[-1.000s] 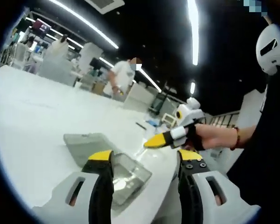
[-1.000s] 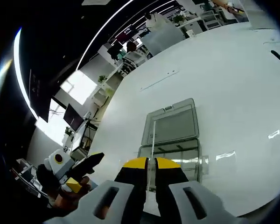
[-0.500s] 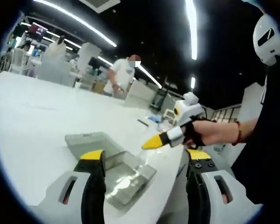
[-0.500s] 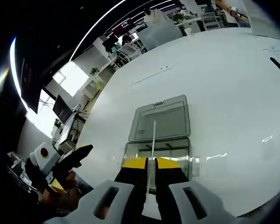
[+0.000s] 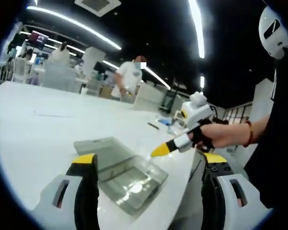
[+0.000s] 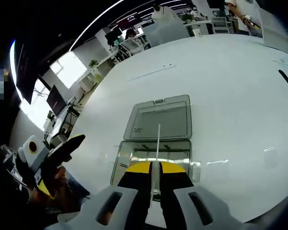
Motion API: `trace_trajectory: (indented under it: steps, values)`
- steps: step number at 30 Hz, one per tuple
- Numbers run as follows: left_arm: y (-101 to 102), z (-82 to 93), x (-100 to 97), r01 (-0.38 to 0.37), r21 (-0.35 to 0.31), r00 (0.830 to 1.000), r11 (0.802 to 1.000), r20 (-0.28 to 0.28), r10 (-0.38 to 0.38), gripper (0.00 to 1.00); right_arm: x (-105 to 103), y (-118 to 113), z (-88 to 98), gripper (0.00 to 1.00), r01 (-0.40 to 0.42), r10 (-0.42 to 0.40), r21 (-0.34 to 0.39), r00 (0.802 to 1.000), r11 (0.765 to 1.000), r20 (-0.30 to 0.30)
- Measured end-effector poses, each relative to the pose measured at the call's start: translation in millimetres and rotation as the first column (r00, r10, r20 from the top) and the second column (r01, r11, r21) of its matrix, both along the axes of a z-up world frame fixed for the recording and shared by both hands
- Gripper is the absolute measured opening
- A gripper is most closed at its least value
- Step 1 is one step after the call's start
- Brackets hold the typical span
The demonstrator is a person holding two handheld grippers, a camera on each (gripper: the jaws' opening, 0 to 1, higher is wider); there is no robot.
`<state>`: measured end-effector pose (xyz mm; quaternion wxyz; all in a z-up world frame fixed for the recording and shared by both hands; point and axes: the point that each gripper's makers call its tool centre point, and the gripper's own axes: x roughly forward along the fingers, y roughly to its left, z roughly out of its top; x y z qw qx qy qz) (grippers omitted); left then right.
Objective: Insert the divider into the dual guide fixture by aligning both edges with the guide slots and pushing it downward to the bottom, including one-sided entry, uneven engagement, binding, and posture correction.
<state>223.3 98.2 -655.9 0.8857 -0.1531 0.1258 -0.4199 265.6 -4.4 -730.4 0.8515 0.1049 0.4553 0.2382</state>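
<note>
Divider (image 6: 158,140), thin and clear, stood edge-on right over the fixture (image 6: 152,158) in the right gripper view, pinched at its near end between the right gripper's (image 6: 152,167) yellow-tipped jaws, which were closed tight on it. Its far end reached up to the fixture's hinge line, where the open lid (image 6: 160,121) lay flat on the white table (image 6: 230,86) just beyond the tray. Whether either edge of the divider sat in a guide slot could not be told.

Over in the left gripper view, the left gripper (image 5: 146,165) had its jaws spread wide with nothing between them, held above the table's near edge beside the fixture (image 5: 134,179). The right gripper (image 5: 159,150) came in from the right of the fixture there, its yellow tip poised above the tray's far corner, a gloved hand (image 5: 205,137) wrapped around its handle. Beyond the fixture, at the far side of the table (image 5: 38,129), a person (image 5: 128,79) in a white shirt stood among benches.
</note>
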Motion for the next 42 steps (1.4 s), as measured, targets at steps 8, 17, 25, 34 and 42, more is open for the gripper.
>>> trace_trajectory:
  steps: [8, 17, 25, 34, 42]
  values:
    - [-1.0, -3.6, -0.7, -0.004, 0.012, 1.000, 1.000, 0.000, 0.004, 0.99, -0.4, -3.4, -7.8, 0.00, 0.025, -0.025, -0.021, 1.000, 0.999, -0.002]
    - [-0.1, -0.6, -0.4, -0.008, -0.019, 1.000, 1.000, -0.002, 0.008, 0.99, -3.8, -0.7, -17.0, 0.00, 0.025, -0.025, -0.042, 1.000, 0.999, -0.019]
    - [1.4, -4.0, -2.1, -0.006, -0.018, 1.000, 1.000, -0.007, 0.006, 0.98, -4.8, -0.5, -25.1, 0.00, 0.018, -0.019, -0.063, 1.000, 0.998, -0.024]
    - [1.5, -5.5, -2.8, -0.004, -0.020, 1.000, 1.000, -0.014, 0.004, 0.98, -4.0, -1.5, -33.2, 0.00, 0.010, -0.013, -0.091, 0.999, 0.996, -0.032]
    - [3.3, -7.5, -1.8, -0.006, -0.025, 1.000, 1.000, -0.027, 0.006, 0.98, -2.5, 1.6, -35.2, 0.00, 0.005, -0.008, -0.097, 0.999, 0.995, -0.036]
